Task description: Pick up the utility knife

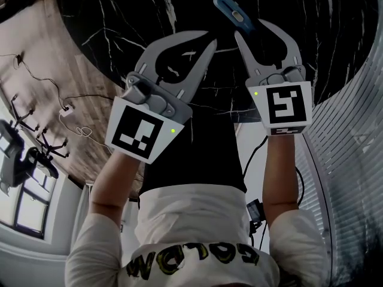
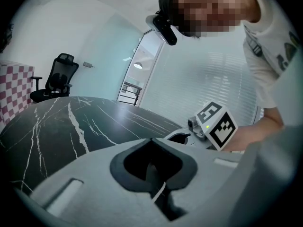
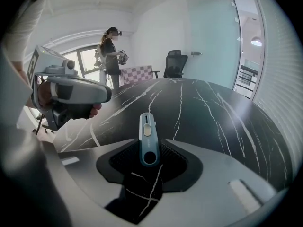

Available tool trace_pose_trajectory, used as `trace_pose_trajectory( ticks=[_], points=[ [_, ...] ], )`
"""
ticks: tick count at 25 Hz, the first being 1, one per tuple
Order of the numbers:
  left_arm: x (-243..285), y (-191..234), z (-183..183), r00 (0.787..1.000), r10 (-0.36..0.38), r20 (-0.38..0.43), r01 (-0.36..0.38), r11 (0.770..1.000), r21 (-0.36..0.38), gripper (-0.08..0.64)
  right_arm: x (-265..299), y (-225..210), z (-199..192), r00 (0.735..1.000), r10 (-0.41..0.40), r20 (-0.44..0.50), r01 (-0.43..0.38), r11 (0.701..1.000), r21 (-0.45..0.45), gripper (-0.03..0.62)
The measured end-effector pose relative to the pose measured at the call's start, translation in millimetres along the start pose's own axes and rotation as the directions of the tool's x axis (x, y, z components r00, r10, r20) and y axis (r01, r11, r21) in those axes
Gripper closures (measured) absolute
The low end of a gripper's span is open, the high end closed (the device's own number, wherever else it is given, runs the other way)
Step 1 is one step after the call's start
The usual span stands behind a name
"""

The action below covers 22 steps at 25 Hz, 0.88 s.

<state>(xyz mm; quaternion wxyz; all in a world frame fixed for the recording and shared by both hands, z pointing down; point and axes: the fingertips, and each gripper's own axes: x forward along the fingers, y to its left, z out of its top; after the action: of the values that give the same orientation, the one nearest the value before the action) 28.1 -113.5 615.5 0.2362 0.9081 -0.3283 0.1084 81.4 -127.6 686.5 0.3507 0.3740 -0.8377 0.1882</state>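
Flanking one utility knife [image 3: 147,129]: two jaws, right gripper [image 3: 149,141].

Looking like an office mtg rm: black office chair [image 3: 174,63] sitting upper centre beyond a big dark marble surface [image 3: 213,112], glass partition [image 3: 210,37] w/ blinds [image 3: 284,79] running along the right.

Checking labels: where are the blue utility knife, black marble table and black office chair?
blue utility knife [image 3: 148,143], right gripper view, handle middle.
black marble table [image 3: 208,112], right gripper view, bare top.
black office chair [image 3: 176,59], right gripper view, backrest.
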Motion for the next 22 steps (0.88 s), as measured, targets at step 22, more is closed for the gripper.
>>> trace_pose_trajectory(
  ticks=[22],
  points=[
    [-37, -41, 105, 0.993, 0.019, 0.113, -0.028, 0.997, 0.075, 0.557, -98, -11, 87, 0.986, -0.066, 0.155, 0.064, 0.998, 0.019, 0.46]
  ],
)
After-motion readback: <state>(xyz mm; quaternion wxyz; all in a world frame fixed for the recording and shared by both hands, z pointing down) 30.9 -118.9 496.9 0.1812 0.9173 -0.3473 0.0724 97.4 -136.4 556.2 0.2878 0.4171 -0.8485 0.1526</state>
